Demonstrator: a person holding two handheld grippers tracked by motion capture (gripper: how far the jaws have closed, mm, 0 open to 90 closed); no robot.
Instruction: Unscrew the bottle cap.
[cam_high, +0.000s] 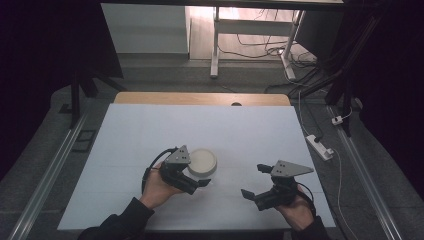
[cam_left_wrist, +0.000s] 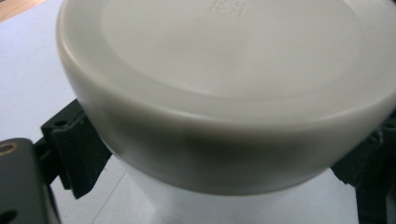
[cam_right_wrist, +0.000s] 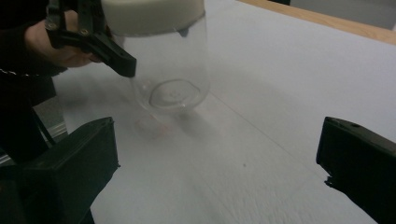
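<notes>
Jar in the left tongs' grip, lid on — right tongs idle

Left tongs (cam_high: 196, 183) clamp the clear jar (cam_right_wrist: 170, 70) under its cream lid (cam_high: 202, 162), apparently lifted off the white table (cam_high: 150, 135); right tongs (cam_high: 254, 180) gape empty — any lid work looks not yet begun.

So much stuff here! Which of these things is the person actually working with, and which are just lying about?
In use:
- clear jar with a white lid
- left hand-held gripper, its jaws on either side of the jar
- right hand-held gripper, open, apart from the jar

Just lying about:
- power strip on the floor
- cables under the far desk
</notes>
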